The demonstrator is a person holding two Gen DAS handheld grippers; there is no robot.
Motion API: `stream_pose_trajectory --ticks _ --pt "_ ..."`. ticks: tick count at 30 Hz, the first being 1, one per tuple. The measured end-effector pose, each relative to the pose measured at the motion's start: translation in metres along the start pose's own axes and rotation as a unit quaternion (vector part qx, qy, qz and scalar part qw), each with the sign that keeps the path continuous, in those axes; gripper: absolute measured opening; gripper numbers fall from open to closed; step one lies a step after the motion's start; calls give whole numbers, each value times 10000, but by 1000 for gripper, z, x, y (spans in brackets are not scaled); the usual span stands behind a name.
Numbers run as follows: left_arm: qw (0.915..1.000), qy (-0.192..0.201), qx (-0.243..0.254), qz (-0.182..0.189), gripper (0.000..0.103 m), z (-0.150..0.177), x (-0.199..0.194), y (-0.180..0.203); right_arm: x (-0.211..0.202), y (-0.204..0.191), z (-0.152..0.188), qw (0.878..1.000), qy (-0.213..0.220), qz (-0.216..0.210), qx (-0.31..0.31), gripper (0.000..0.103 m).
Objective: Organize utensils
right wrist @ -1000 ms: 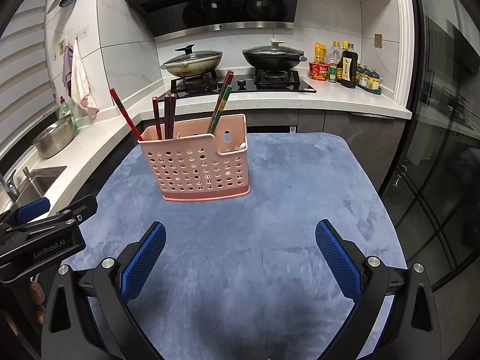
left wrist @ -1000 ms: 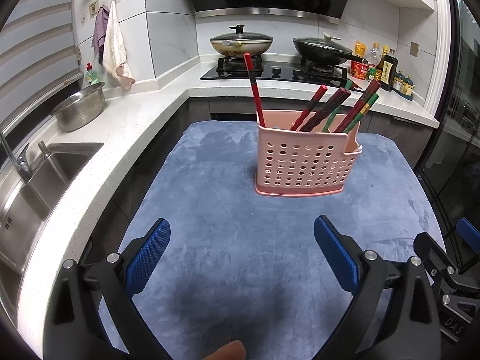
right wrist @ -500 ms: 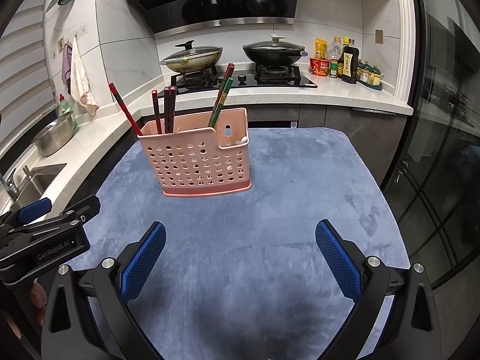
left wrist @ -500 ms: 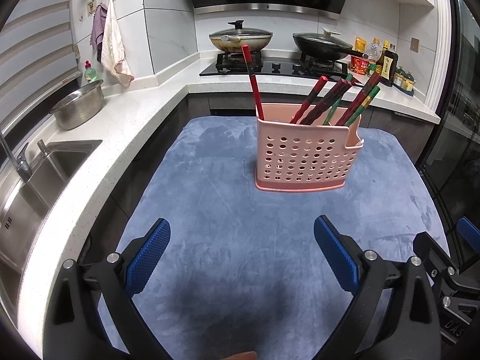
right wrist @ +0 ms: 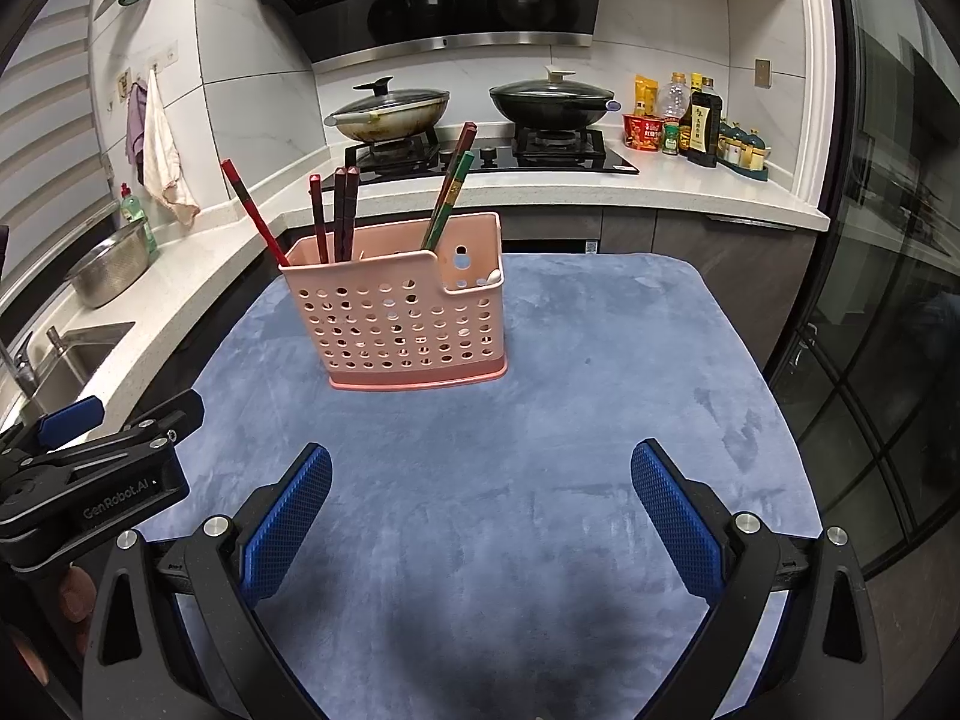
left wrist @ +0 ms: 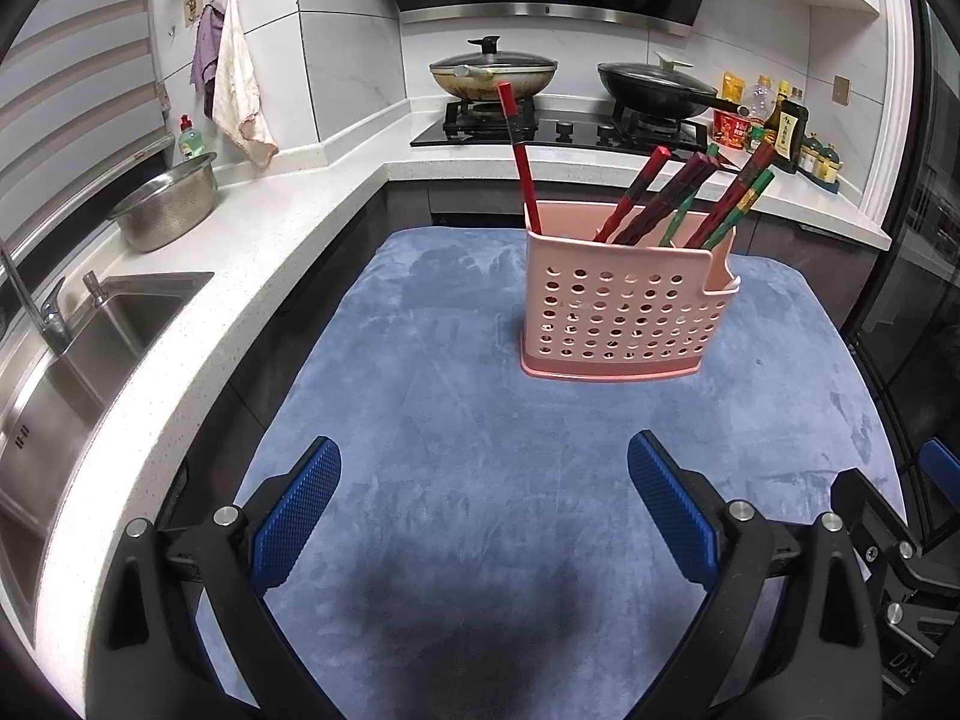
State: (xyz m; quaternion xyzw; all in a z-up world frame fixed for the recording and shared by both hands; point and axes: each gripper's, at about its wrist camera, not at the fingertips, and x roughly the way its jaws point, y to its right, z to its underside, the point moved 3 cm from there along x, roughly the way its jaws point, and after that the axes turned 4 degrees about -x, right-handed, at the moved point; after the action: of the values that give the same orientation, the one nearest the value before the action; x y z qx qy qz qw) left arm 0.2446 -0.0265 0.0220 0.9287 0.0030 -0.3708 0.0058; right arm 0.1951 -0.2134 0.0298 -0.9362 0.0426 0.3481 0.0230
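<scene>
A pink perforated utensil basket (left wrist: 624, 312) stands upright on the blue cloth-covered table (left wrist: 456, 432), also in the right wrist view (right wrist: 402, 324). Several red, dark and green chopsticks (left wrist: 678, 192) lean inside it; one red chopstick (left wrist: 522, 162) stands apart at its left end. They show in the right wrist view too (right wrist: 336, 216). My left gripper (left wrist: 483, 507) is open and empty, well short of the basket. My right gripper (right wrist: 480, 510) is open and empty, also back from it. The left gripper's body (right wrist: 90, 480) shows at the right view's left edge.
A white counter (left wrist: 252, 252) runs along the left with a sink (left wrist: 78, 354) and a steel colander (left wrist: 168, 204). A stove with two lidded pans (left wrist: 492, 69) is behind. Sauce bottles (right wrist: 702, 120) stand at the back right. Glass doors (right wrist: 888, 300) line the right.
Both wrist views have shifted slightly, so the basket sits a little lower in the left view. Both grippers stay open and empty. The basket and chopsticks have not moved.
</scene>
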Motion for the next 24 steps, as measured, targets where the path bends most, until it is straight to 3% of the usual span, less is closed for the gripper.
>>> stream_pose_trajectory --ticks 24 --pt "9999 -23 80 68 92 0 1 2 3 -4 2 10000 -28 -9 -17 96"
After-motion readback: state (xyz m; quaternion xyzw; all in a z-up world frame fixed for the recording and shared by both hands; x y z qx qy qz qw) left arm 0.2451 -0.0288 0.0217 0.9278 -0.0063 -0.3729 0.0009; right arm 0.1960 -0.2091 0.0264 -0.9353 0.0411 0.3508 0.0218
